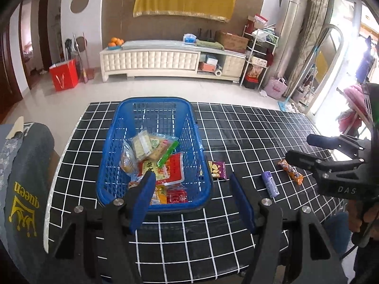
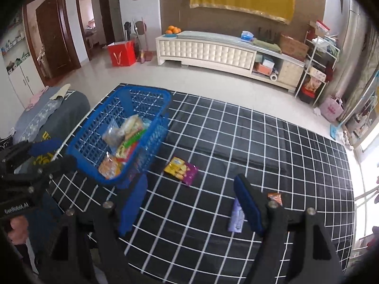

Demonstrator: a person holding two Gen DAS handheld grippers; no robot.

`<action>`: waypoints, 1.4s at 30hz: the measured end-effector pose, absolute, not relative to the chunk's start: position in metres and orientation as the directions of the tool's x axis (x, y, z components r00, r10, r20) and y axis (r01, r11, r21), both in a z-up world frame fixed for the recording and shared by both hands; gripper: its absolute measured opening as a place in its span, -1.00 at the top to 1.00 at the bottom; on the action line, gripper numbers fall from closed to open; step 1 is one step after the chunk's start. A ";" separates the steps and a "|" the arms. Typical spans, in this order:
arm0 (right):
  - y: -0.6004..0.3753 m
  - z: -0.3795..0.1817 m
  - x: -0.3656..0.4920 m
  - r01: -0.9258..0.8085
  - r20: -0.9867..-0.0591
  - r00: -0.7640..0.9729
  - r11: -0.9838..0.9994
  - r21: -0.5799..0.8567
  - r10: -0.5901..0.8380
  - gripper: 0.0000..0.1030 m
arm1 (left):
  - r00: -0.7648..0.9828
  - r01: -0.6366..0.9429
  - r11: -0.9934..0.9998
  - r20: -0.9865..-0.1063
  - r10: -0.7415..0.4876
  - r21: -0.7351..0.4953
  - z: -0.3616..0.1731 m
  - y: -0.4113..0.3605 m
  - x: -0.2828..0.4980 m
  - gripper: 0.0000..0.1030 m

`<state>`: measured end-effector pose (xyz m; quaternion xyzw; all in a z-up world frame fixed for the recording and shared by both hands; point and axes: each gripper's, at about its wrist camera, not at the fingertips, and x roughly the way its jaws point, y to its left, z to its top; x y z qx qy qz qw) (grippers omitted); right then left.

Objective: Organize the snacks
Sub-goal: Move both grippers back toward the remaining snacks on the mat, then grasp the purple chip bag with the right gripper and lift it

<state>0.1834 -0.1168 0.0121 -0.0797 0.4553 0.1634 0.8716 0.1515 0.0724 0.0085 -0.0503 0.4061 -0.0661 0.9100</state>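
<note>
A blue plastic basket [image 1: 151, 99] [image 2: 146, 90] stands on the black grid-patterned table [image 1: 248, 130] [image 2: 236, 142] and holds several snack packets. Right of the basket, three snacks lie on the cloth: a yellow and purple packet [image 1: 218, 169] [image 2: 181, 170], a purple stick packet [image 1: 270, 184] [image 2: 236, 215] and an orange stick packet [image 1: 290, 171] [image 2: 274, 198]. My left gripper [image 1: 193, 196] [image 2: 56, 153] is open over the basket's near rim with nothing in it. My right gripper [image 2: 191, 198] [image 1: 302, 148] is open too, above the cloth, with the purple stick beside its right finger.
A grey garment with yellow lettering [image 1: 23, 177] [image 2: 59, 113] hangs over a chair at the table's left edge. Beyond the far edge are bare floor, a white low cabinet [image 1: 154, 61] [image 2: 206, 49] and a red bag [image 1: 64, 74].
</note>
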 end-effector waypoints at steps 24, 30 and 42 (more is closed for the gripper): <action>-0.130 -0.086 0.175 -0.607 -0.826 0.467 0.794 -0.039 0.316 -0.87 | 0.659 -0.129 0.984 -0.752 -0.009 -0.125 -0.094 0.042 0.099 -0.21; -0.122 -0.110 0.199 -0.678 -0.848 0.411 0.734 -0.038 0.336 -0.87 | 0.611 -0.140 0.984 -0.791 0.001 -0.107 -0.119 0.027 0.106 -0.63; -0.086 -0.161 0.251 -0.825 -0.909 0.256 0.565 -0.027 0.330 -0.87 | 0.560 -0.273 0.962 -0.818 0.134 -0.029 -0.142 0.037 0.131 -0.75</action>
